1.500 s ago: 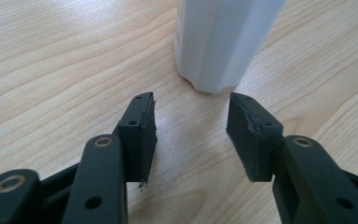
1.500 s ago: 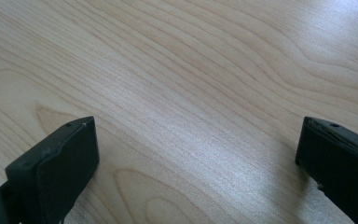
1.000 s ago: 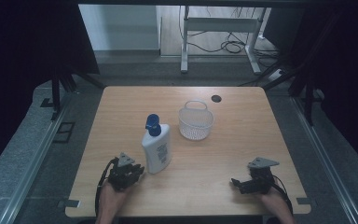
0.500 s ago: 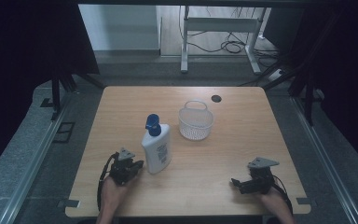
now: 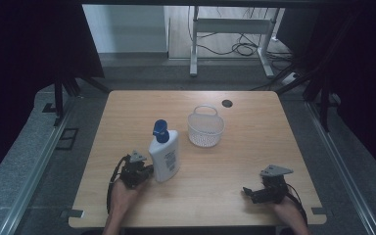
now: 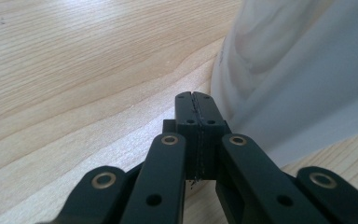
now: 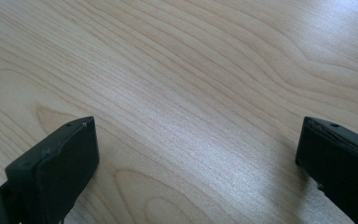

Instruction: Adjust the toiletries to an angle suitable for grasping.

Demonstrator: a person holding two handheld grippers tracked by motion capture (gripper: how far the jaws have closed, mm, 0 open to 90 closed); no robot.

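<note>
A white bottle point(image 5: 165, 156) with a blue cap point(image 5: 160, 131) stands upright at the table's front left. My left gripper point(image 5: 148, 171) sits low on the table just left of the bottle's base. In the left gripper view its jaws point(image 6: 196, 95) are pressed together with nothing between them, and the bottle's white wall point(image 6: 298, 70) rises close on the right. My right gripper point(image 5: 248, 192) rests near the front right edge, pointing left. Its jaws point(image 7: 196, 135) stand wide open over bare wood.
A white mesh basket point(image 5: 205, 128) with a handle stands at the middle of the wooden table point(image 5: 127, 112), behind and to the right of the bottle. A dark round cable hole point(image 5: 226, 103) lies near the far edge. Dark curtains flank the table.
My left gripper has shifted slightly away from the front edge, along the bottle's left side. The right gripper, bottle and basket have stayed put.
</note>
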